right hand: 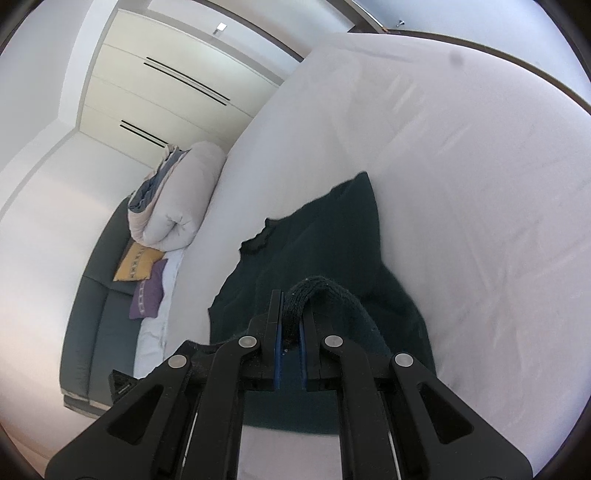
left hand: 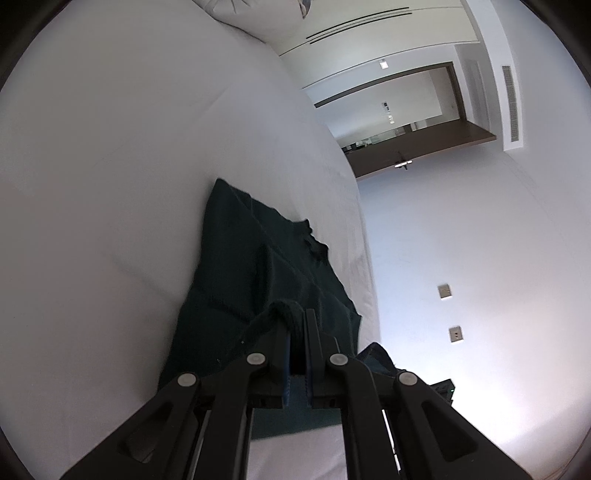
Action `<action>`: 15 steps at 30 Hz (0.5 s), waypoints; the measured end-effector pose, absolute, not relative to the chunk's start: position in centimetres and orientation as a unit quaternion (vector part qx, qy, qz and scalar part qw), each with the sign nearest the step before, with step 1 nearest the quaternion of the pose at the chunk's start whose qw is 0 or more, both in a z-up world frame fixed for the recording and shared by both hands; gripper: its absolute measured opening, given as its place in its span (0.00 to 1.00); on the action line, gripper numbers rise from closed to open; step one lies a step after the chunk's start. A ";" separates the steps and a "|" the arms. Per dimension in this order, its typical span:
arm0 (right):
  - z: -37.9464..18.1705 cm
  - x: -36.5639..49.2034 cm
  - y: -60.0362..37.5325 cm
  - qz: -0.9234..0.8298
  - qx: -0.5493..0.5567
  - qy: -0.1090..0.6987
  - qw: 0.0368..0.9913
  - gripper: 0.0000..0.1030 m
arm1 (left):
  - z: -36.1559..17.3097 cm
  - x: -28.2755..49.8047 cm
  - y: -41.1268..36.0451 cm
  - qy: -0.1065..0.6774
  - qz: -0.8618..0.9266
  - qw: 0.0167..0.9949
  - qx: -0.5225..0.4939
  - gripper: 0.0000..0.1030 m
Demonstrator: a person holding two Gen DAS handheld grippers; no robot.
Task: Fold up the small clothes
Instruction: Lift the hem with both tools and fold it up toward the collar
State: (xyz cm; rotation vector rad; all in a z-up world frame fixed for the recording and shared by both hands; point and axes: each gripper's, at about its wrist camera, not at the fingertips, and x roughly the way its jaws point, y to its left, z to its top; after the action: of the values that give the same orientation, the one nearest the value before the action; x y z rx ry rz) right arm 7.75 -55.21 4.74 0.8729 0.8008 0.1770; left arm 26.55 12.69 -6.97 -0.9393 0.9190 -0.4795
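Note:
A dark green knit garment (left hand: 251,266) lies spread on the white bed (left hand: 129,147). My left gripper (left hand: 297,325) is shut on a thick ribbed edge of the garment and holds it just above the sheet. In the right wrist view the same garment (right hand: 332,236) stretches away from me across the bed (right hand: 461,166). My right gripper (right hand: 291,314) is shut on another rolled ribbed edge of it, which loops out over the right finger.
A rolled white duvet (right hand: 181,199) lies at the bed's far end, also showing in the left view (left hand: 251,14). A grey sofa (right hand: 99,314) with a yellow cushion (right hand: 136,262) and a purple cushion (right hand: 147,295) stands beside the bed. A white wall (left hand: 480,258) is close.

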 end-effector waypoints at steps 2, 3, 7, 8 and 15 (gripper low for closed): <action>4.4 9.4 -55.1 0.074 0.405 0.380 0.828 0.06 | -7.2 28.1 12.6 0.425 -0.215 0.767 -0.430 0.05; 4.3 10.3 -55.1 0.071 0.402 0.381 0.829 0.06 | -7.3 28.8 12.5 0.426 -0.212 0.769 -0.427 0.05; 3.4 13.8 -55.3 0.057 0.401 0.382 0.831 0.06 | -7.6 32.0 12.5 0.425 -0.201 0.774 -0.424 0.05; 3.1 14.9 -55.3 0.053 0.401 0.382 0.831 0.06 | -7.7 32.7 12.5 0.426 -0.197 0.775 -0.423 0.05; 0.6 20.9 -55.3 0.028 0.399 0.392 0.829 0.06 | -9.8 37.4 11.4 0.445 -0.173 0.781 -0.403 0.05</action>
State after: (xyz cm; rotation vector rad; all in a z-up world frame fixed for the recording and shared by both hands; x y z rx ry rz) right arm 20.95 -55.33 0.57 0.8470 0.8313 0.0593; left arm 37.37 11.35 -9.82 -0.8697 0.9601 -0.3730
